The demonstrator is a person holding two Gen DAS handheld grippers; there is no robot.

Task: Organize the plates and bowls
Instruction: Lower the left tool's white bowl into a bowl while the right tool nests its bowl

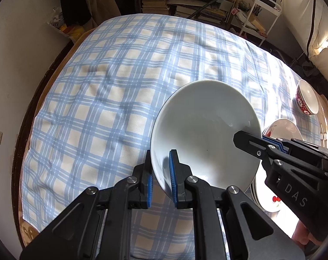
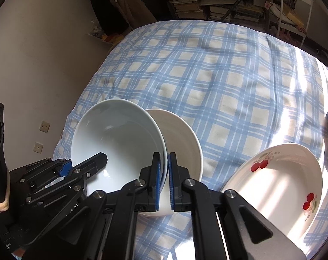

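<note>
While both your grippers clamp the same white bowl (image 1: 205, 130), it hangs tilted above the checked tablecloth (image 1: 112, 82). In the left wrist view your left gripper (image 1: 160, 173) pinches the bowl's near rim, one blue pad inside and one outside; your right gripper (image 1: 250, 143) reaches in from the right, its upper finger inside the bowl at the far rim.

Right wrist view: your right gripper (image 2: 164, 173) is closed on the rim of the white bowl (image 2: 118, 138), and your left gripper (image 2: 86, 164) holds the opposite edge. Only this view shows a second bowl (image 2: 183, 143), cream inside, just behind the held one; whether the two touch cannot be told.

The cherry plate (image 2: 278, 179) lies whole in the right view; the left view shows only parts of it (image 1: 283, 127) past the bowl. The red patterned bowl (image 1: 306, 97) shows whole only in the left view, far right.
</note>
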